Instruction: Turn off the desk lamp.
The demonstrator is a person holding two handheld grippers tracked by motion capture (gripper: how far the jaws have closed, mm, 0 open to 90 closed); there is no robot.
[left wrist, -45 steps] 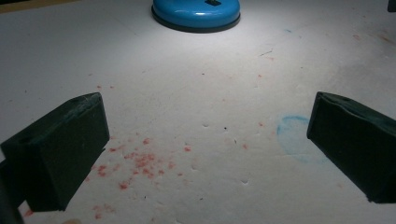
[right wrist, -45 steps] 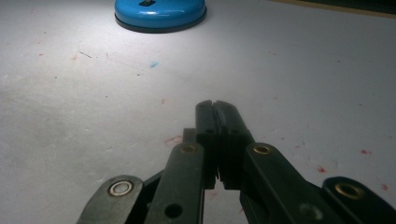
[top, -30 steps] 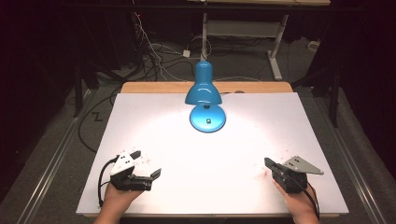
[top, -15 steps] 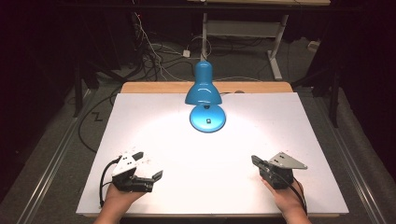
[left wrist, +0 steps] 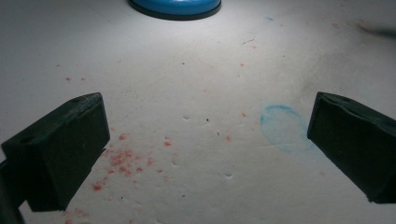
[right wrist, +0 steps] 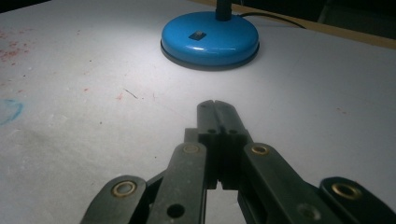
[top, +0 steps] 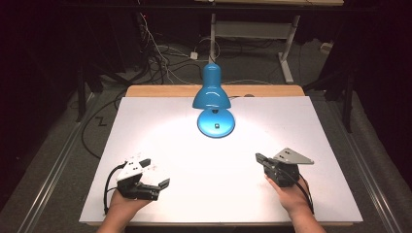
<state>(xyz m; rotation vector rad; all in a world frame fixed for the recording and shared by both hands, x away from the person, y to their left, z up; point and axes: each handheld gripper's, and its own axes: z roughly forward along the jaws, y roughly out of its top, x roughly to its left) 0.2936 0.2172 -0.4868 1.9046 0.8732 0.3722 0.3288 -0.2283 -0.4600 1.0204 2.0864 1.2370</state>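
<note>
A blue desk lamp (top: 212, 92) stands lit at the back middle of the white table (top: 145, 121), its round base (top: 216, 122) in the bright pool of light. My left gripper (top: 156, 173) rests near the front left, its jaws wide open with nothing between them (left wrist: 205, 144). At the front right, my right gripper (top: 258, 158) is held in a hand, jaws shut and empty, pointing toward the lamp. In the right gripper view the shut tips (right wrist: 215, 105) aim at the lamp base (right wrist: 210, 39), well short of it.
Red specks (left wrist: 121, 158) and a faint blue ring mark (left wrist: 282, 128) stain the board ahead of the left gripper. A wooden strip (top: 160, 91) edges the table's back. Cables (top: 160, 53) and a desk frame (top: 286, 43) lie on the dark floor beyond.
My right gripper has moved left and a little forward, toward the table's middle, still shut. The left gripper has stayed where it was.
</note>
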